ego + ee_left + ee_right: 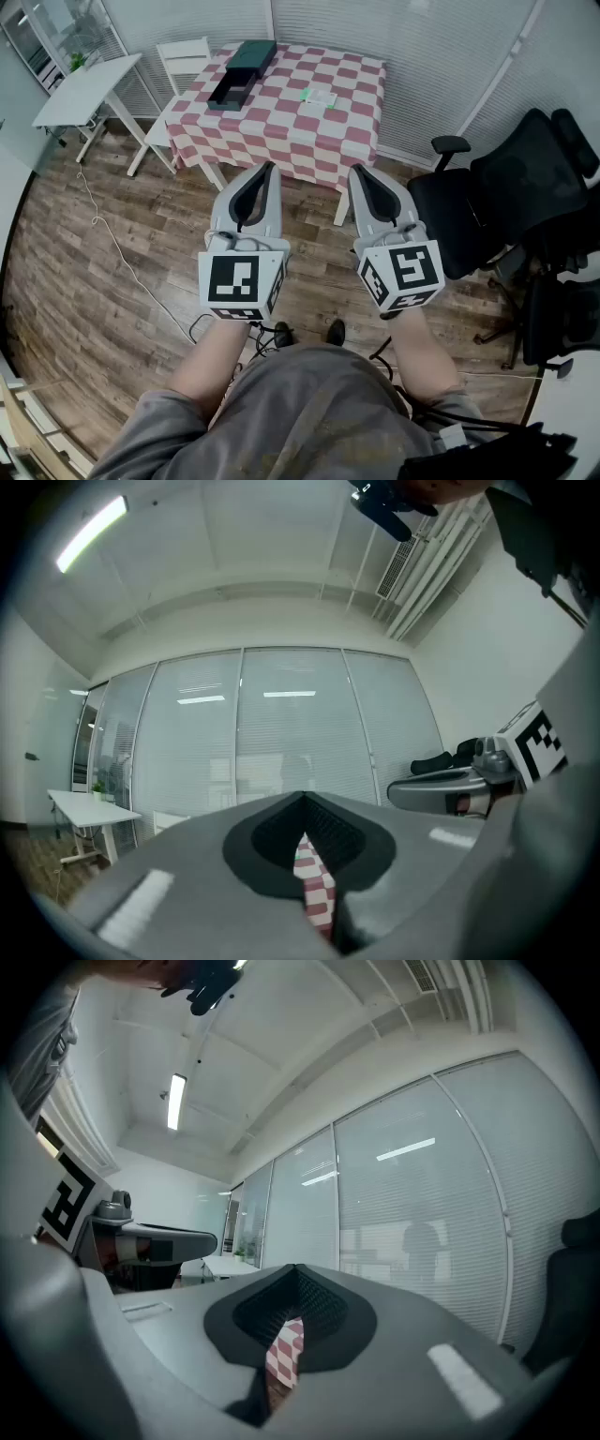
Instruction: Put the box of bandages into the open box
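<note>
Two grippers nearest, left gripper and right gripper, both clenched on nothing. Beyond, on the checked table, one box of bandages lies toward its right edge; one open box sits by the far-left corner

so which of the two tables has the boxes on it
The one with the red and white checked cloth: the dark open box and the bandage box lie on it. The plain white table holds neither.
</note>
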The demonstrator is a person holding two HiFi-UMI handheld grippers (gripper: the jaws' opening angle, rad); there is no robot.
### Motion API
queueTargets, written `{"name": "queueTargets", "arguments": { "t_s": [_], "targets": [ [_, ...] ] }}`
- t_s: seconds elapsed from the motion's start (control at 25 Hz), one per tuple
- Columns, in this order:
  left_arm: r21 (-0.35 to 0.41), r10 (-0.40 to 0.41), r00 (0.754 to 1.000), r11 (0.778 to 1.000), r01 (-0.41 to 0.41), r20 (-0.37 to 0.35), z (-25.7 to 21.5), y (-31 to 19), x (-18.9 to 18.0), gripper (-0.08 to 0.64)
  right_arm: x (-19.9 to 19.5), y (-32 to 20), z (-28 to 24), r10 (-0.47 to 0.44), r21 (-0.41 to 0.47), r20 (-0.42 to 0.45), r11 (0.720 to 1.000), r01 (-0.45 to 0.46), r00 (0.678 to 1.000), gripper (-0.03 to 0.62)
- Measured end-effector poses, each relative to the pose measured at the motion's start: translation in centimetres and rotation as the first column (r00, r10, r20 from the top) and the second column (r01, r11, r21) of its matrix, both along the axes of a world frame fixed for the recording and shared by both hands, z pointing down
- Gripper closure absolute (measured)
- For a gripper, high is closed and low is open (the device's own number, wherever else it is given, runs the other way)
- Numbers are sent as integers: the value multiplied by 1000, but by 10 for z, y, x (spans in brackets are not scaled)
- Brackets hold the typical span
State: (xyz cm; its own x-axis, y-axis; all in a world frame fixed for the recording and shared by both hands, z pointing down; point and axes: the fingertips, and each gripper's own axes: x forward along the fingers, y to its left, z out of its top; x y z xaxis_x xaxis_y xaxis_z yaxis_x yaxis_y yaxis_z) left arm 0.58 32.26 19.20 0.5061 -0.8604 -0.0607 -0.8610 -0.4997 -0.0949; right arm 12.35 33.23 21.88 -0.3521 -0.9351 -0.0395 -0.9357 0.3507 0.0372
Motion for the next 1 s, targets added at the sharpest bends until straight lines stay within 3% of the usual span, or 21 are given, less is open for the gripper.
{"name": "queueTargets", "arguments": {
  "t_s": [0.6,1.0],
  "targets": [
    [4,-1,1000,1000,1,5,3,-5,4,560,1,-5,3,-3,4,-1,1000,3,1000,568],
    [6,5,1000,1000,-5,7,4,-19,-23,560,-20,-20,4,-13,-20,57,1000,14,998,536]
  ]
}}
